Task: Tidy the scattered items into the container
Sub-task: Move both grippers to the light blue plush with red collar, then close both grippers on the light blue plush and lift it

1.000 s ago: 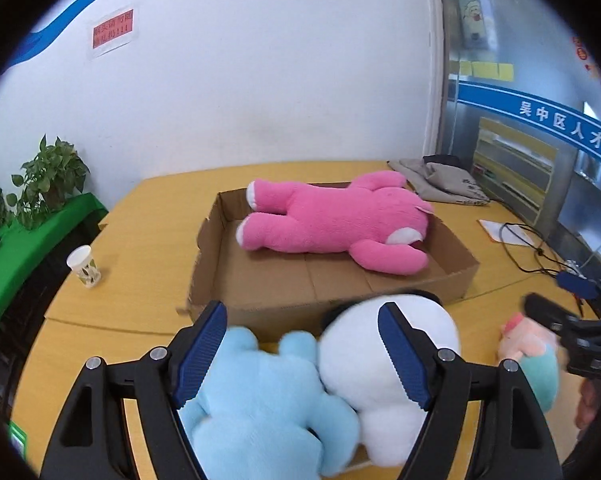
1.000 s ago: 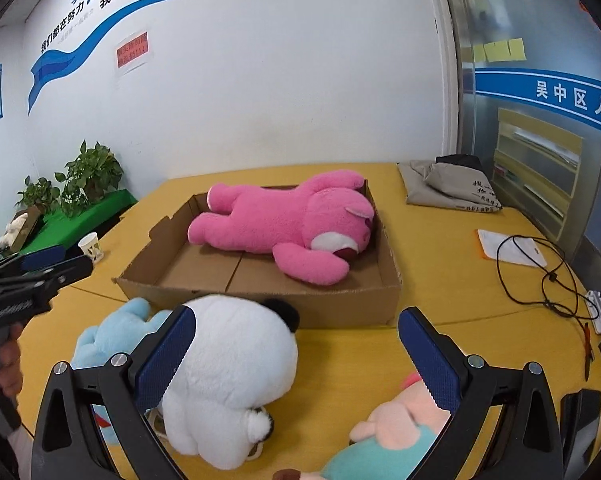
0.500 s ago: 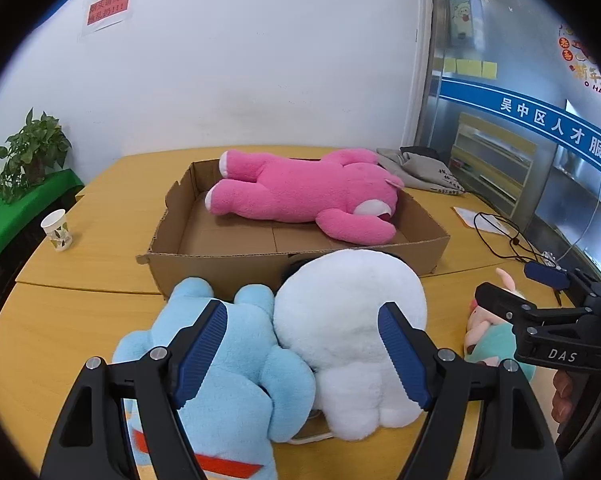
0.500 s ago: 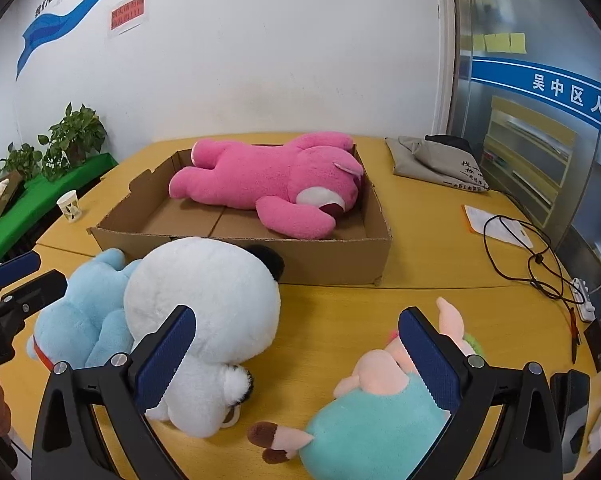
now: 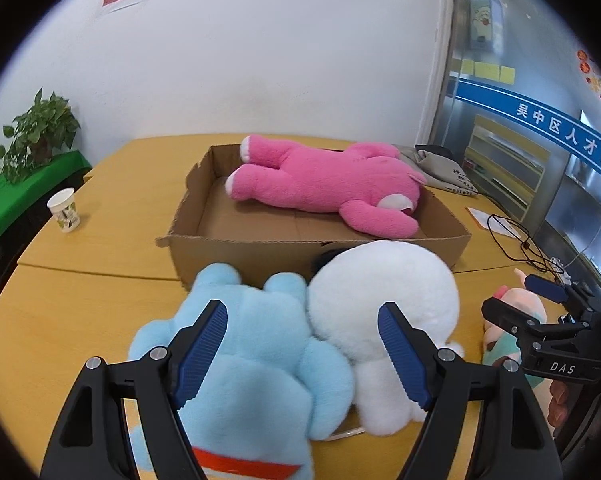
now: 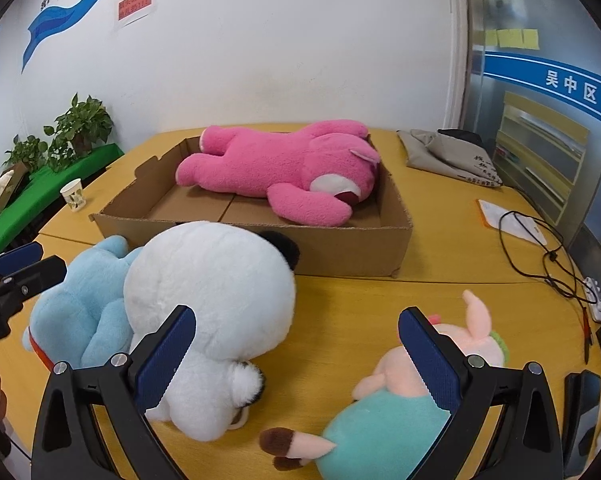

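Observation:
A cardboard box sits on the yellow table with a pink plush bear lying inside. In front of it lie a light blue plush, a white panda plush and a small pig plush in a teal shirt. My left gripper is open above the blue plush and the panda. My right gripper is open and empty, between the panda and the pig plush.
A paper cup stands at the left of the table. A grey cloth bag, a paper sheet and a black cable lie at the right. Potted plants stand on a green ledge at the left.
Both grippers have pulled back from the box and tilted down. The plush toys on the table now show more fully. Jaws stay open.

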